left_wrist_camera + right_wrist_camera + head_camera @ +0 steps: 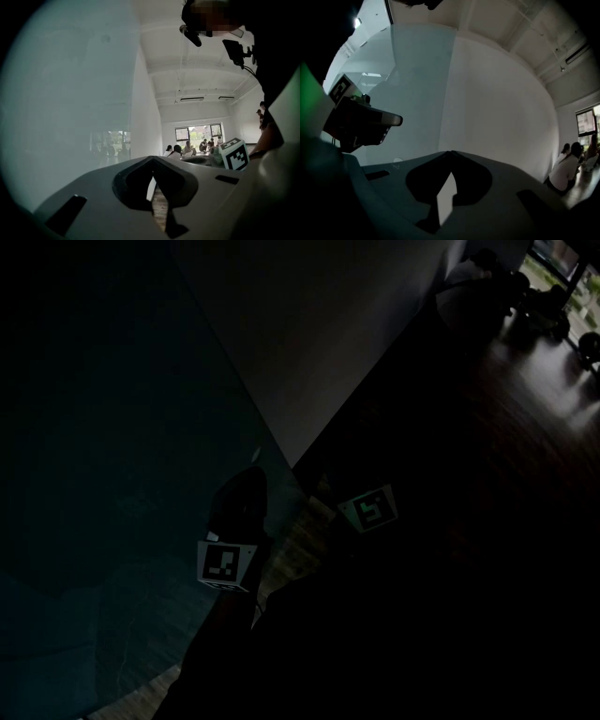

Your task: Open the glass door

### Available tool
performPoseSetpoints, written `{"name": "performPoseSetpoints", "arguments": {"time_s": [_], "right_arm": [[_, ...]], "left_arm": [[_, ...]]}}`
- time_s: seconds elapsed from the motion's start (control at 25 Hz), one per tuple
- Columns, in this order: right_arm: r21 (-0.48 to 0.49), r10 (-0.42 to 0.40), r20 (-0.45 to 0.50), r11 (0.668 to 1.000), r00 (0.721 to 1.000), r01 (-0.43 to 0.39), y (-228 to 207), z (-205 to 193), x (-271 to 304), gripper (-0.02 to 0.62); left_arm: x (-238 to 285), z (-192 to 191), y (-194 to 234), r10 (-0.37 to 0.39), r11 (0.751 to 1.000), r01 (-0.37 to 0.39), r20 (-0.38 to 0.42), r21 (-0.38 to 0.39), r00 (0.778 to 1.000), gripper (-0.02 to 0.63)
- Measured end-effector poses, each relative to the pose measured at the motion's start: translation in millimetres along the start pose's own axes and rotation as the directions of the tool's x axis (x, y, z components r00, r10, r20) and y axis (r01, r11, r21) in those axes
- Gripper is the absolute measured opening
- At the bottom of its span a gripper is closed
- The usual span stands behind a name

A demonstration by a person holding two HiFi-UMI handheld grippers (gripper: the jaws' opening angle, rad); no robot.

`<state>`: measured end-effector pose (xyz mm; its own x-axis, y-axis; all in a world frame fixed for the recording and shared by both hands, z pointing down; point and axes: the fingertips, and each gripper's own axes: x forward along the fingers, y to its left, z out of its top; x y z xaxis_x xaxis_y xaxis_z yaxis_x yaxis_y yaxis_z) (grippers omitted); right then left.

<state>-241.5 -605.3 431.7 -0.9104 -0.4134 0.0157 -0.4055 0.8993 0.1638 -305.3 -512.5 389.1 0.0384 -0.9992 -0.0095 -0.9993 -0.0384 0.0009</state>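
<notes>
The glass door [112, 427] is a tall teal pane that fills the left of the dark head view, and its edge meets a white wall [309, 334]. The marker cube of my left gripper [225, 563] is beside the pane's lower edge; its dark fingers reach toward the glass. The right gripper's marker cube [368, 507] sits just to the right. In the left gripper view the left gripper [151, 158] is shut and holds nothing, with the glass [70, 93] close on its left. The right gripper [451, 152] is shut and empty, facing the pane [417, 84]. No handle shows.
A dark wooden floor [525, 427] stretches right and back. Several people sit by bright windows [197, 133] at the room's far end, also seen low at the right [567, 168]. The arm of the person holding the grippers [272, 126] crosses the left gripper view's right side.
</notes>
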Motion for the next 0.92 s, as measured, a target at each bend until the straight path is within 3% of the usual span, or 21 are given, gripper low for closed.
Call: {"name": "performPoseSetpoints", "arguments": {"time_s": [0.24,0.6,0.92], "right_arm": [[0.012,-0.027,-0.073,1.000,0.997,0.028,-11,28,-10,-0.011],[0.039,-0.013,-0.023,0.999,1.000,0.014,-4,8,-2,-0.011],[0.033,-0.004,-0.011,0.999,1.000,0.004,-2,7,-5,-0.011]], "left_arm": [[-5,42,-13,-0.020,0.999,0.020,-0.004,-0.035,1.000,0.006],[-5,20,-19,-0.044,0.999,0.044,-0.017,0.008,0.999,0.006],[-6,11,-22,-0.044,0.999,0.044,-0.023,-0.003,0.999,0.006]]}}
